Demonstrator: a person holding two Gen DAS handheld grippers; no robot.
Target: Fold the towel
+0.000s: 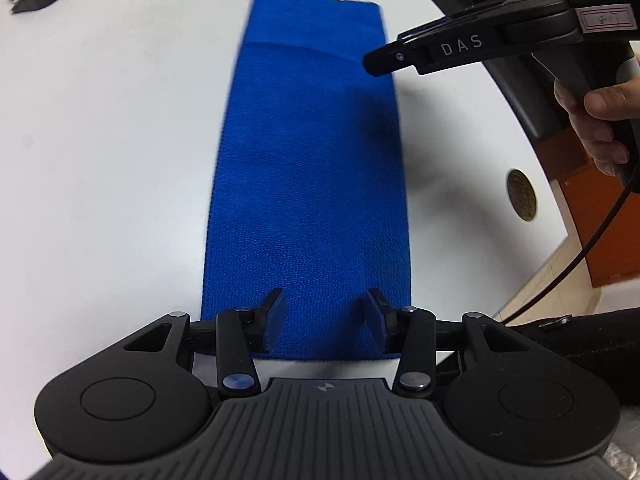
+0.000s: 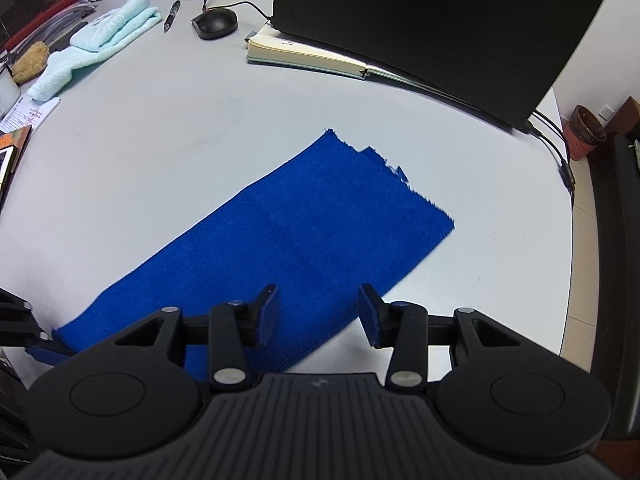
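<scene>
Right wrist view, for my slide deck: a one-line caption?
Open right gripper above a long blue towel lying flat on a white desk.

white desk [image 2: 192, 168], beige tiled floor [image 2: 580, 248], white wall [image 2: 600, 80].

Pretty standard white desk [image 2: 168, 168] with rounded corners. A blue towel [image 2: 280, 240] lies flat in the middle as a long folded strip, far end kinda ragged. Further back there's an open notebook [image 2: 304, 56], a black mouse [image 2: 215, 23] with its cable, a pen [image 2: 171, 15], and a light blue towel [image 2: 100, 44] bunched up near the left edge.
</scene>
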